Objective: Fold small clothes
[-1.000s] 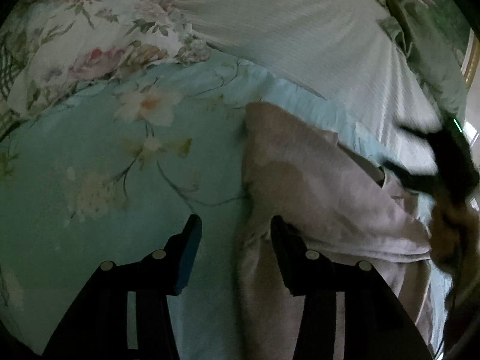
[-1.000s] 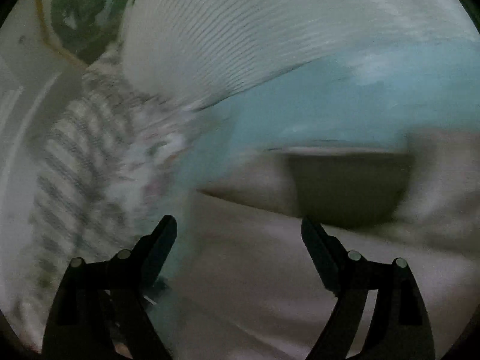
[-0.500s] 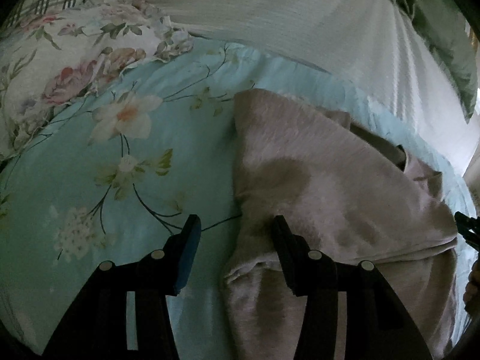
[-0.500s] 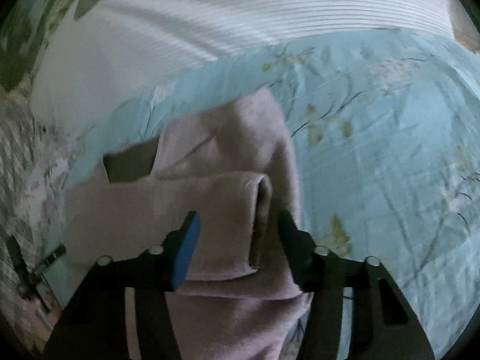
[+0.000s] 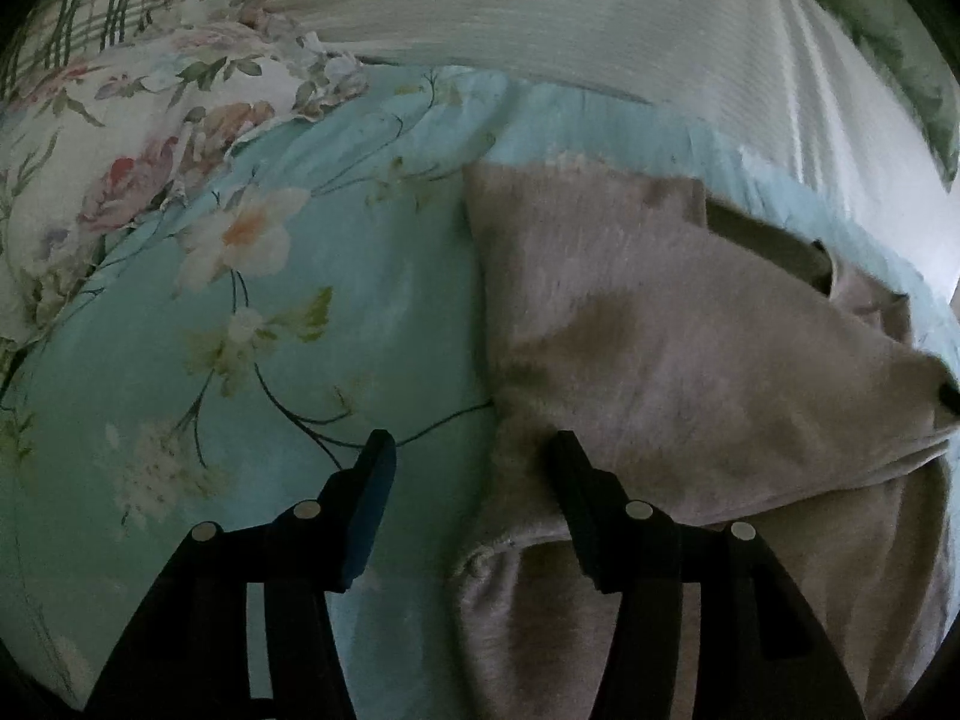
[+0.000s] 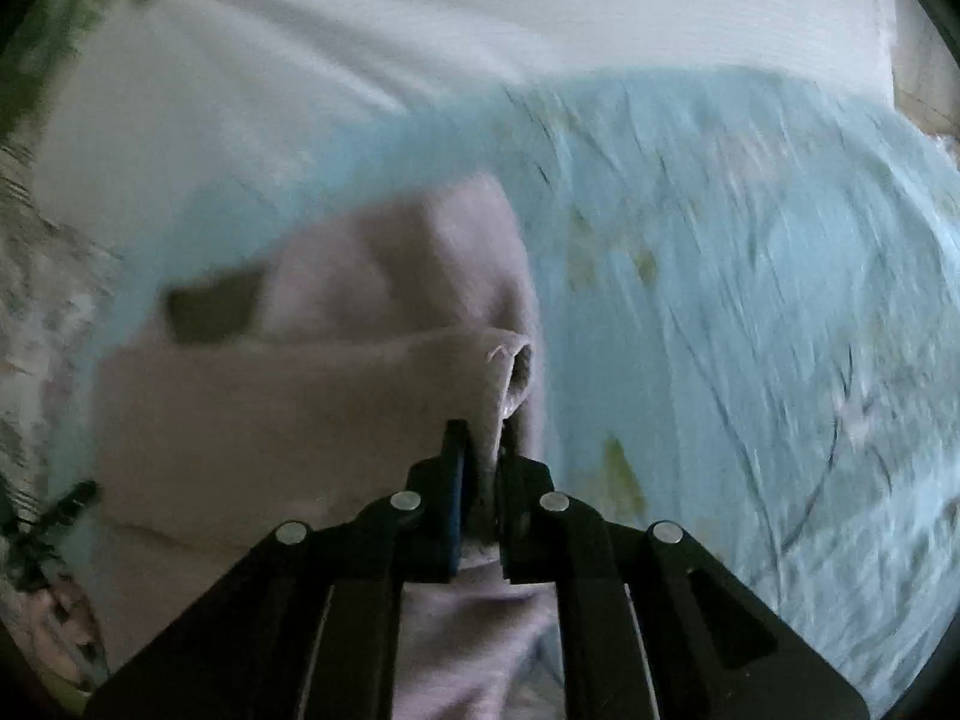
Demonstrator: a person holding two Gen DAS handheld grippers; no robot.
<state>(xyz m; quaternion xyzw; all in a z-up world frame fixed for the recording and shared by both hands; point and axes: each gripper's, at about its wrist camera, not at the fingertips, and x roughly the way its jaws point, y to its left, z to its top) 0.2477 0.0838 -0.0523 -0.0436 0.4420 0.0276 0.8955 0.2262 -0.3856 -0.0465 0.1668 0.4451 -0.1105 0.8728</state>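
Note:
A small pale mauve garment [image 5: 672, 324] lies partly folded on a light blue floral bedsheet [image 5: 300, 324]. In the left wrist view my left gripper [image 5: 474, 450] is open, its jaws straddling the garment's left edge. In the right wrist view my right gripper [image 6: 480, 438] is shut on the folded garment's [image 6: 312, 396] edge near its right end. The right gripper's tip [image 5: 948, 393] shows at the left view's right edge. The left gripper [image 6: 54, 510] shows dimly at the right view's left edge.
A white ribbed blanket [image 5: 540, 6] lies beyond the garment. A floral pillow [image 5: 132, 114] sits at the far left. A green cloth [image 5: 900, 48] lies at the far right. The blue sheet [image 6: 750, 300] spreads wide to the right of the garment.
My right gripper has closed from open onto the folded edge of the garment. My left gripper stayed open at the garment's left edge.

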